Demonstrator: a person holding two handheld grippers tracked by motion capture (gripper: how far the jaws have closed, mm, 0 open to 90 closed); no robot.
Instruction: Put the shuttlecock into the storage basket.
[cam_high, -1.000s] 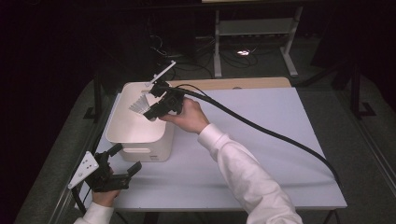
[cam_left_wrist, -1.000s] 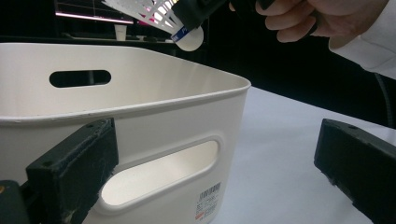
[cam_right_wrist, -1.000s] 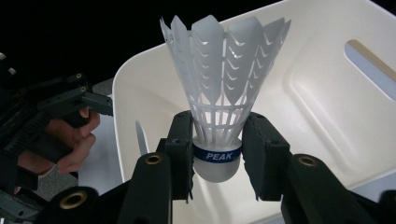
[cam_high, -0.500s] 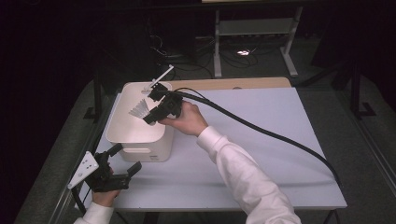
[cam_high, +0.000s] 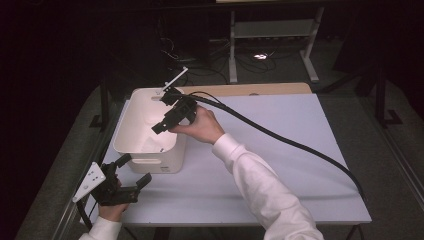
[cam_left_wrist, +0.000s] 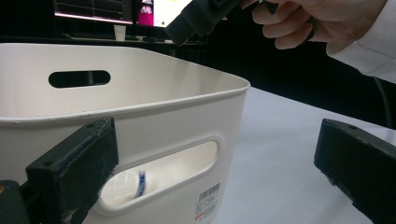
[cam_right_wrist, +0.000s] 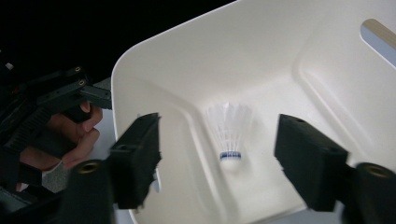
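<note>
The right gripper (cam_high: 159, 126) hangs over the bin (cam_high: 131, 131), tilted down into it, and sits a little lower and nearer the bin's middle than a second ago. Its jaws are spread wide with nothing between them. Seen from this gripper, the shuttlecock (cam_right_wrist: 229, 133) lies on the bin floor, below and between the jaws, clear of both, cork toward the camera. A second ago something pale sat at these jaws; now they are bare. The left gripper (cam_high: 136, 172) has not moved: it rests just in front of the bin's near wall, jaws apart and empty, the bin's handle slot (cam_left_wrist: 161, 172) between them.
</note>
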